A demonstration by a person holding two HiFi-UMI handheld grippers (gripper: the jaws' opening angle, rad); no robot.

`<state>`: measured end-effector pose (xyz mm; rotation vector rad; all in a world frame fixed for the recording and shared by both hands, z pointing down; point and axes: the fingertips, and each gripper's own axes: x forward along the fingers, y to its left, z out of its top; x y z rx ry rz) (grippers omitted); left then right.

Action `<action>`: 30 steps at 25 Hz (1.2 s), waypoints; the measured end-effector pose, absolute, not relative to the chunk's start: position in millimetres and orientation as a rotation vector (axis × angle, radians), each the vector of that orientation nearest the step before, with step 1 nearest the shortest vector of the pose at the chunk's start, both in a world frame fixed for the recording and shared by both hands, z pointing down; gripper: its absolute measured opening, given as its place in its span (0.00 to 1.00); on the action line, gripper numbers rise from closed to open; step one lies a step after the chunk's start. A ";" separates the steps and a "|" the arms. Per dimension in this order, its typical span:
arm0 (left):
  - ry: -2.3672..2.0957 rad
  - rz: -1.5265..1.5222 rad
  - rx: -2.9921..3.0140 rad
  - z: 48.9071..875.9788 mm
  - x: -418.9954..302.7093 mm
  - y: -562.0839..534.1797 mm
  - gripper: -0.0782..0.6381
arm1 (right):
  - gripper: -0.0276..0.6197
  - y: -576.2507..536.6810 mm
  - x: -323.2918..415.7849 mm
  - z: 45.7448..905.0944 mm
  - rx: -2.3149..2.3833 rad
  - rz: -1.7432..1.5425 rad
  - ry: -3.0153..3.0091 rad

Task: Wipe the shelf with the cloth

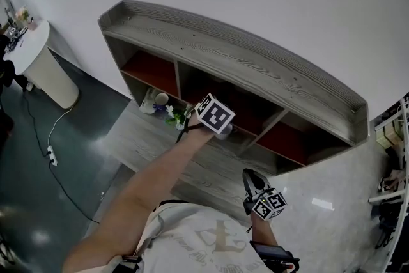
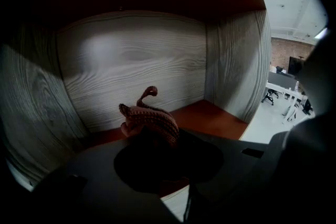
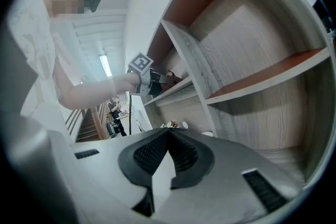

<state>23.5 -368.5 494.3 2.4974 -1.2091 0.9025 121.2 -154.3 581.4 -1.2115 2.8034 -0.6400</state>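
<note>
We have the cloth [image 2: 149,117] inside the shelf [image 1: 255,70], so the wiping looks under way rather than finished. The left gripper [image 2: 152,139] is clamped on it: a bunched brown knit wad sticks out ahead of the closed jaws, one end curling upward. It sits in the middle bay, just over the red board [image 2: 215,115] and close to the wood-grain back wall [image 2: 136,60]. We cannot tell whether the cloth presses on the board or hangs just above it.

Nothing in the views marks a wiped surface from an unwiped one, so we judge only this bay to be in hand. The top, the side bays and the lower ledge are probably left to do. A cup [image 1: 161,99] and flowers [image 1: 176,115] stand on that ledge and would need working around.

Our left arm is stretched well forward and up, wrist at the bay's mouth. Our right arm is bent low near the body. The right gripper [image 3: 169,136] faces the shelf's right side, its pads meeting at the tips with nothing between them.
</note>
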 end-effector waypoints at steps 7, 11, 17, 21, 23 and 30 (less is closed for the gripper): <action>-1.357 0.938 2.392 496.0 -23.4 -391.6 0.24 | 0.05 -157.0 111.9 583.5 -1.177 -0.655 2.820; -1.400 0.937 2.351 495.2 -36.2 -395.4 0.24 | 0.05 -157.0 105.8 584.2 -1.152 -0.662 2.832; -1.449 0.849 2.291 495.7 -48.2 -387.3 0.24 | 0.05 -157.0 95.9 586.1 -1.110 -0.668 2.853; -1.463 0.762 2.261 494.9 -59.9 -376.8 0.24 | 0.05 -156.8 89.7 587.3 -1.081 -0.675 2.865; -1.464 0.741 2.252 494.5 -65.0 -371.6 0.24 | 0.05 -155.6 86.5 587.6 -1.069 -0.676 2.871; -1.505 0.622 2.271 489.4 -84.3 -351.2 0.24 | 0.05 -150.3 78.3 589.9 -1.043 -0.686 2.890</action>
